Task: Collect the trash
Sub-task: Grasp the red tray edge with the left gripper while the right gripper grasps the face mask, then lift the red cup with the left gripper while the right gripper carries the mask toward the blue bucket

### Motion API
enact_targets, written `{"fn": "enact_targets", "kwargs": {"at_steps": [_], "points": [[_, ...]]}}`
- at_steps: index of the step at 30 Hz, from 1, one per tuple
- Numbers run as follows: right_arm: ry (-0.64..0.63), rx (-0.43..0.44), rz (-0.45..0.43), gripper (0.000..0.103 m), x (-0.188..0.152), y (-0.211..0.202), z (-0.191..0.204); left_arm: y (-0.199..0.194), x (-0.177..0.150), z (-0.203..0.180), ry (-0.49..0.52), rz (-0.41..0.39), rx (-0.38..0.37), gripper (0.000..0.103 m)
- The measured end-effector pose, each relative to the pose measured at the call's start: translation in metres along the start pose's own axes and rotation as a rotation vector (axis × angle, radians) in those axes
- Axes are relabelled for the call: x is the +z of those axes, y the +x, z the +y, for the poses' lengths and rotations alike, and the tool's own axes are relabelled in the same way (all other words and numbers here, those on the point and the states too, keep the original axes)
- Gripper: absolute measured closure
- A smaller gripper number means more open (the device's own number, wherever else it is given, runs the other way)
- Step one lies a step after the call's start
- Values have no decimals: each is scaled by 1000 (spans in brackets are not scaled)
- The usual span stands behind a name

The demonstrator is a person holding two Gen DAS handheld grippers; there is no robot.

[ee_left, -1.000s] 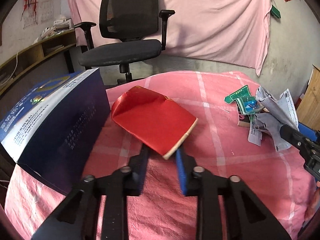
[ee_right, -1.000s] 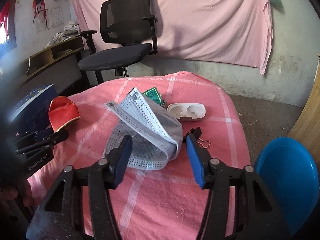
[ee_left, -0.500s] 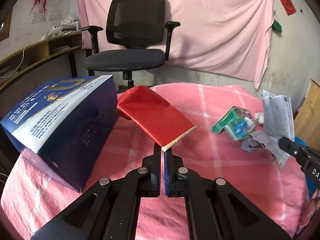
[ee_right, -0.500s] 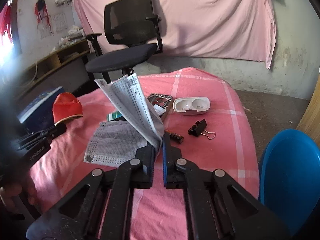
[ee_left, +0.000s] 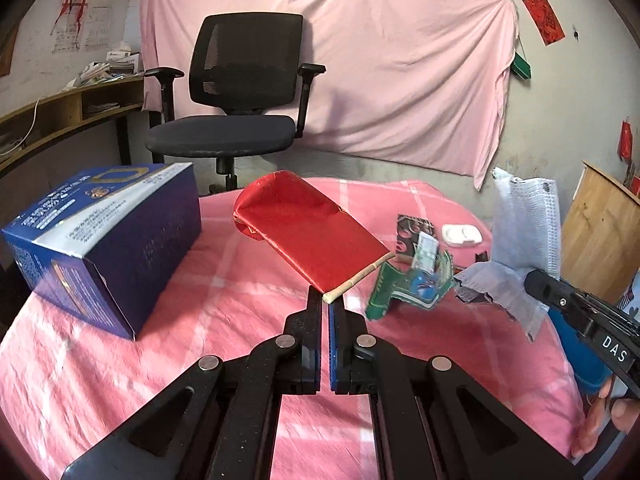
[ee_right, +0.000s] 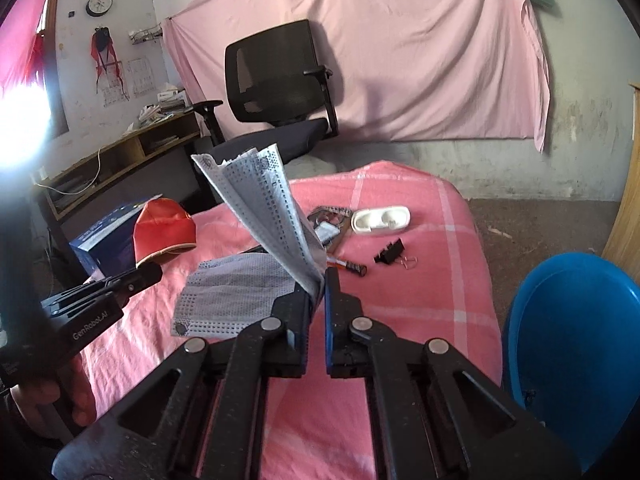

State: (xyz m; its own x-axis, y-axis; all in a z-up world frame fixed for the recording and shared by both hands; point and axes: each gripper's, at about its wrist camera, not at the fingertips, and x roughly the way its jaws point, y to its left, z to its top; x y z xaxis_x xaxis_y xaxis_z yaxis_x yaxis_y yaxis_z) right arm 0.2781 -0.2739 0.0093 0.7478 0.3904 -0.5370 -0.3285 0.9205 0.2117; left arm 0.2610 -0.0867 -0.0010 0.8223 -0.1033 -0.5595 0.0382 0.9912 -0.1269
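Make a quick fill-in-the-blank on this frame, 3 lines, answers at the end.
1. The left gripper is shut on the ___ pouch.
2. The right gripper holds a face ___ up off the bed.
3. The bin to the right of the bed is ___ in colour.

Missing words: red; mask; blue

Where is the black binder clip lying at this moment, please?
In the right wrist view, the black binder clip lies on the pink cloth, just below the white case and right of the marker pen.
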Motion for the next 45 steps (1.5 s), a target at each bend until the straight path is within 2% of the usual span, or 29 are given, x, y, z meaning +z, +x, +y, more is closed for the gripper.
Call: {"fn": "enact_targets", "kwargs": {"at_steps": [8, 12, 16, 19, 20, 22, 27, 34, 36, 41, 45], "points": [[7, -30, 42, 81, -11, -13, -14, -6, -12, -9, 2, 37, -14, 102], [19, -46, 94, 80, -19, -14, -24, -7, -19, -13, 10, 61, -27, 102], [0, -63, 126, 74, -29, -17, -26, -7, -26, -16, 13, 85, -35, 102], [-18, -78, 115, 76, -30, -19, -25, -7, -30, -17, 13, 94, -40, 102], [-20, -79, 111, 85, -30, -20, -25, -8, -32, -16, 11, 95, -43, 102], [-21, -76, 98, 87, -28, -22, -24, -9, -33, -16, 6, 95, -46, 102], [-37, -104, 26, 88, -24, -37, -20, -20, -32, -14, -22, 63, -59, 102], [-69, -201, -77, 88, -18, -59, -21, -25, -32, -23, 2, 65, -75, 102], [-82, -225, -58, 88, -20, -57, -22, -24, -34, -28, 6, 66, -87, 102], [-62, -221, 19, 88, -27, -45, -27, -21, -35, -46, 43, 71, -139, 102], [-67, -221, 36, 88, -30, -44, -27, -10, -39, -66, 101, 111, -163, 102]]}}
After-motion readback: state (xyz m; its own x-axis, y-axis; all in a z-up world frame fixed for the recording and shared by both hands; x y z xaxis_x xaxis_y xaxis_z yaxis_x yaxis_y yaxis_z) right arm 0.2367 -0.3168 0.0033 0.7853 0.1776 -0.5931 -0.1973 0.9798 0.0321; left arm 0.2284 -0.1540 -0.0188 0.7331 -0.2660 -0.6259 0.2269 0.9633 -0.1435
